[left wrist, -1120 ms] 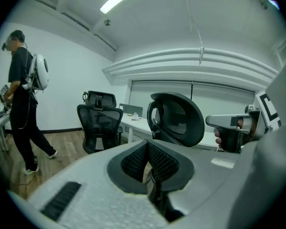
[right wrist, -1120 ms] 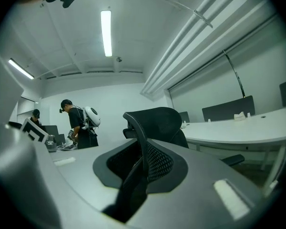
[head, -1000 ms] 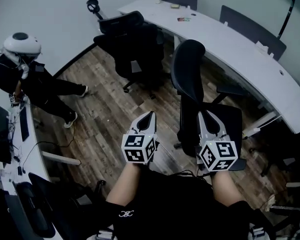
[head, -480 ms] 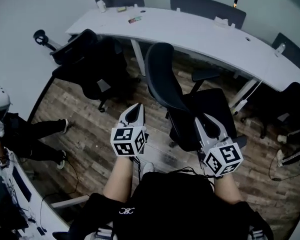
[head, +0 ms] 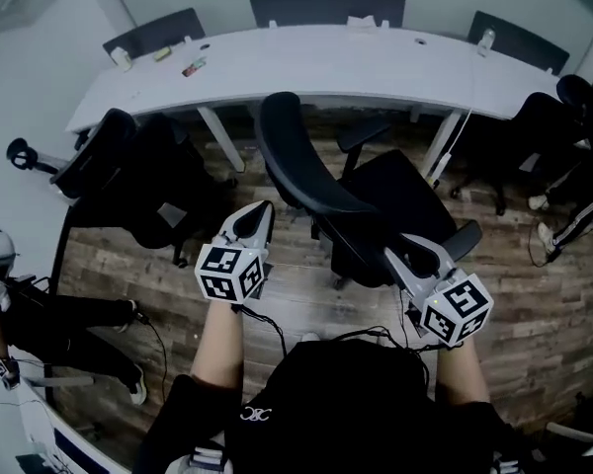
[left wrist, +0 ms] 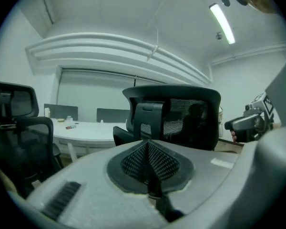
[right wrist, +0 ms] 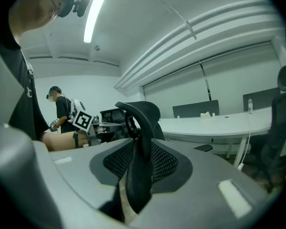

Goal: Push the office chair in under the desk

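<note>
The black office chair (head: 306, 181) stands in front of me, its backrest towards me and its seat (head: 400, 200) pointing at the long white desk (head: 326, 62). One armrest (head: 364, 131) is at the desk's front edge. My left gripper (head: 260, 212) is shut and empty, a little left of the backrest (left wrist: 174, 116). My right gripper (head: 399, 249) is at the rear right of the seat. Its jaws are opening, and the chair's dark edge (right wrist: 139, 128) shows in the gap between them. I cannot tell whether the pads touch it.
A second black chair (head: 128, 166) stands at the left by the desk leg (head: 220, 138). More chairs stand behind the desk (head: 326, 6) and at the right end (head: 534, 131). A person (head: 20, 309) stands at the left edge. Small items (head: 192, 66) lie on the desk.
My view has swung, so the desk now runs across the top. The chair stands closer to the desk's edge. Both grippers stay just behind it.
</note>
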`<state>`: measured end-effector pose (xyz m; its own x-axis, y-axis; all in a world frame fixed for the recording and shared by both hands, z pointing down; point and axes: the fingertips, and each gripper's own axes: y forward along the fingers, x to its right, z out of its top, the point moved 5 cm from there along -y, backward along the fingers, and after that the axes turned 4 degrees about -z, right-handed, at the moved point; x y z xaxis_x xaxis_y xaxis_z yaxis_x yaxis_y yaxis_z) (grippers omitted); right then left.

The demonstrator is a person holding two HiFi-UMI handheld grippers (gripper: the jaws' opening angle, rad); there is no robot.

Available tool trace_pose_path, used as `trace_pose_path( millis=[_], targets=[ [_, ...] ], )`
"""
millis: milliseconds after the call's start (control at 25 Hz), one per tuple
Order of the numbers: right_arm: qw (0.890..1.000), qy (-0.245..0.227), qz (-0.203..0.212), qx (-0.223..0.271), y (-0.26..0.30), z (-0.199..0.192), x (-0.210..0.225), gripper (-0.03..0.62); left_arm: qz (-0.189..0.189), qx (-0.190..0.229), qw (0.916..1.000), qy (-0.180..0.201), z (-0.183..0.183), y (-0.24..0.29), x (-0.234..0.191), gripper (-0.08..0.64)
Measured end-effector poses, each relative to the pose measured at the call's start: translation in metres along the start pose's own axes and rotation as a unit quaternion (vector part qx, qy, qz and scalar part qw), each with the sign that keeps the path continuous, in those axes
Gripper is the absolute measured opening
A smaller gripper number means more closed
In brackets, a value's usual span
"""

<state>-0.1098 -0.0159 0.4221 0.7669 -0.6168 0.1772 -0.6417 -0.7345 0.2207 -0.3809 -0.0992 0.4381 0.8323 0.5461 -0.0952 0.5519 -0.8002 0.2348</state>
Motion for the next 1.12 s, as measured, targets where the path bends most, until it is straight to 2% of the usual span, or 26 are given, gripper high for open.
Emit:
trace_pose_path(
  millis=[80, 120, 240, 440, 560, 640, 760, 800, 840, 880, 1000, 1040, 1080, 1120],
  targets=[
    [1.000, -0.004, 0.001, -0.011, -0.004, -0.003, -0.005, 0.132, -0.032, 0.000, 0.9990, 0.032, 0.005, 0.001, -0.016, 0.017],
    [1.000, -0.003, -0.001, -0.014, -0.006, -0.004, -0.007, 0.132, -0.049, -0.001, 0.9978, 0.046, 0.008, 0.002, -0.024, 0.048],
    [1.000, 0.005, -0.014, -0.020, -0.012, -0.009, -0.016, 0.144, -0.100, -0.010, 0.9911, 0.086, 0.019, 0.007, -0.049, 0.090],
    [0.998, -0.019, -0.020, -0.061, -0.010, -0.018, -0.040, 0.199, -0.160, -0.042, 0.9682, 0.188, 0.041, 0.023, -0.087, 0.207],
    [0.995, -0.044, -0.045, -0.080, -0.008, -0.022, -0.046, 0.211, -0.164, -0.058, 0.9516, 0.254, 0.050, 0.043, -0.109, 0.227],
    [0.992, -0.063, -0.064, -0.091, -0.003, -0.027, -0.049, 0.217, -0.156, -0.089, 0.9329, 0.312, 0.045, 0.064, -0.123, 0.227],
    [0.985, -0.090, -0.087, -0.116, 0.006, -0.036, -0.054, 0.224, -0.162, -0.137, 0.8866, 0.411, 0.028, 0.097, -0.133, 0.236],
    [0.982, -0.102, -0.096, -0.123, 0.009, -0.038, -0.055, 0.224, -0.169, -0.147, 0.8736, 0.432, 0.025, 0.105, -0.133, 0.238],
    [0.979, -0.115, -0.108, -0.128, 0.012, -0.040, -0.056, 0.223, -0.176, -0.152, 0.8651, 0.444, 0.023, 0.113, -0.133, 0.241],
    [0.975, -0.129, -0.121, -0.131, 0.014, -0.041, -0.057, 0.210, -0.181, -0.153, 0.8617, 0.448, 0.023, 0.120, -0.132, 0.246],
    [0.964, -0.163, -0.155, -0.141, 0.020, -0.044, -0.058, 0.155, -0.188, -0.144, 0.8679, 0.437, 0.035, 0.140, -0.133, 0.258],
    [0.962, -0.167, -0.161, -0.145, 0.021, -0.046, -0.058, 0.141, -0.189, -0.142, 0.8673, 0.438, 0.038, 0.146, -0.133, 0.261],
    [0.960, -0.169, -0.165, -0.150, 0.022, -0.049, -0.058, 0.137, -0.191, -0.142, 0.8627, 0.446, 0.040, 0.151, -0.132, 0.263],
    [0.959, -0.169, -0.169, -0.154, 0.022, -0.052, -0.058, 0.137, -0.195, -0.143, 0.8544, 0.460, 0.040, 0.155, -0.131, 0.268]
  ],
)
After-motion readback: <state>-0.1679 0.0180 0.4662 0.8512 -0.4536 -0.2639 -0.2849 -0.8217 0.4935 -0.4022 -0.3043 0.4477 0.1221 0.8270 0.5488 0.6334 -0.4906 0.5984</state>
